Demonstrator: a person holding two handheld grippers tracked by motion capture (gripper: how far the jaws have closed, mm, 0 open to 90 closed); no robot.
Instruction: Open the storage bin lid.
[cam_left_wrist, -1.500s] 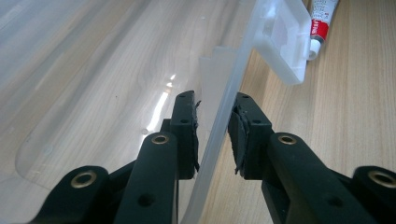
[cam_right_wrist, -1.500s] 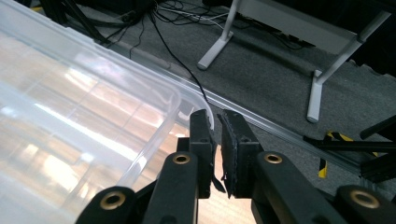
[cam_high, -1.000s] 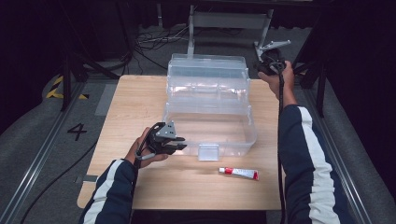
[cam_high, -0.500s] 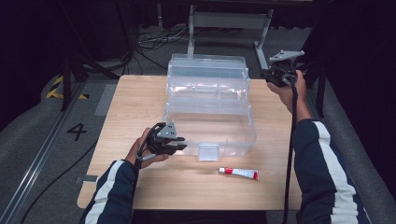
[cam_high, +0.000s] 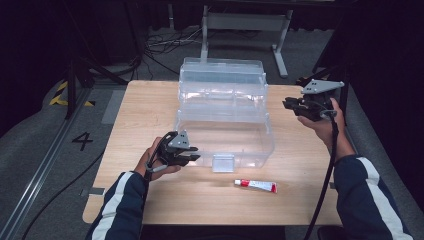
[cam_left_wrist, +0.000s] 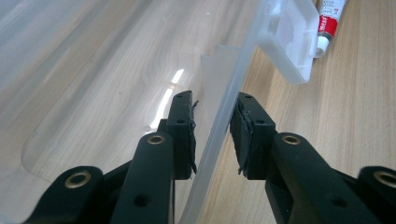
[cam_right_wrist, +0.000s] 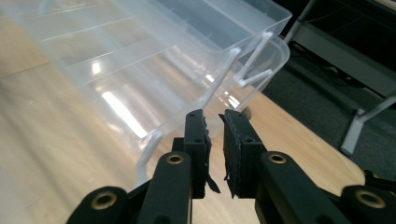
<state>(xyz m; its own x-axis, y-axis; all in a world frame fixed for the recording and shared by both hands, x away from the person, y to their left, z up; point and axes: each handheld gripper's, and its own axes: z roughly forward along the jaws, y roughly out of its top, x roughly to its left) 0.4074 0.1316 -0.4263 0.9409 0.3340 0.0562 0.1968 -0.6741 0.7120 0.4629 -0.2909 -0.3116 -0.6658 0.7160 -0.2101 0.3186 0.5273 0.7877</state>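
Here, the left hand-held gripper is straddling the box wall loosely, while the right hand-held gripper, jaws narrow and just parting with nothing between, is hovering beside the box's right end.

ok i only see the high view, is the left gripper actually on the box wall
Observer: In the left gripper view, the left gripper straddles the front wall of the box. I can't tell if it is pressing.
Operator: and the right gripper, holding anything
Observer: No. In its own view the right gripper has nothing between its jaws. They have just been opening, with a narrow gap.
Operator: what's it aimed at
Observer: The box's end, where thin hinge arms link the trays.
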